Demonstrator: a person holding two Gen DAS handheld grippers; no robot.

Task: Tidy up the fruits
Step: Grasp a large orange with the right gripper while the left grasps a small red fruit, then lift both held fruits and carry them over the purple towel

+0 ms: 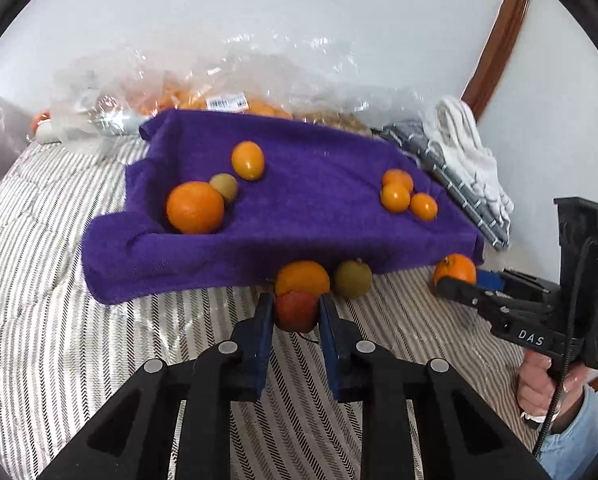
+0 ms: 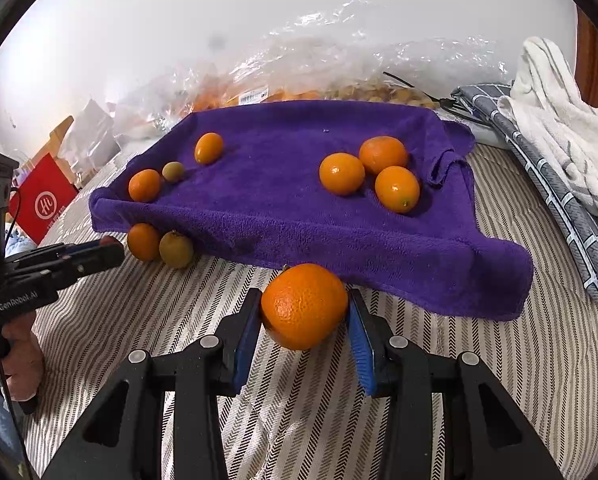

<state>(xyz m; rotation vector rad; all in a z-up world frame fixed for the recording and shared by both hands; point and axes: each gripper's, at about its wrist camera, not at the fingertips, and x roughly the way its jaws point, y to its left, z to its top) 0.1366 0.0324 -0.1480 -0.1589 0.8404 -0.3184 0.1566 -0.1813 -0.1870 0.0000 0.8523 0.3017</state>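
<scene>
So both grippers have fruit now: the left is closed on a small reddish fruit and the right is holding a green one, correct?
Not quite. The right gripper holds an orange, not a green fruit; the right wrist view shows it between the blue pads. The left gripper is indeed closed on the small reddish fruit.

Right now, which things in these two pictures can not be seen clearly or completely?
- Contents of the plastic bags: both views, blurred by crinkled film and partly hidden behind the purple towel.
- What lies under the purple towel: both views, covered by it.
- Red fruit in the left gripper: hidden in the right wrist view by that gripper.
- Barcode label: too small to read.
</scene>
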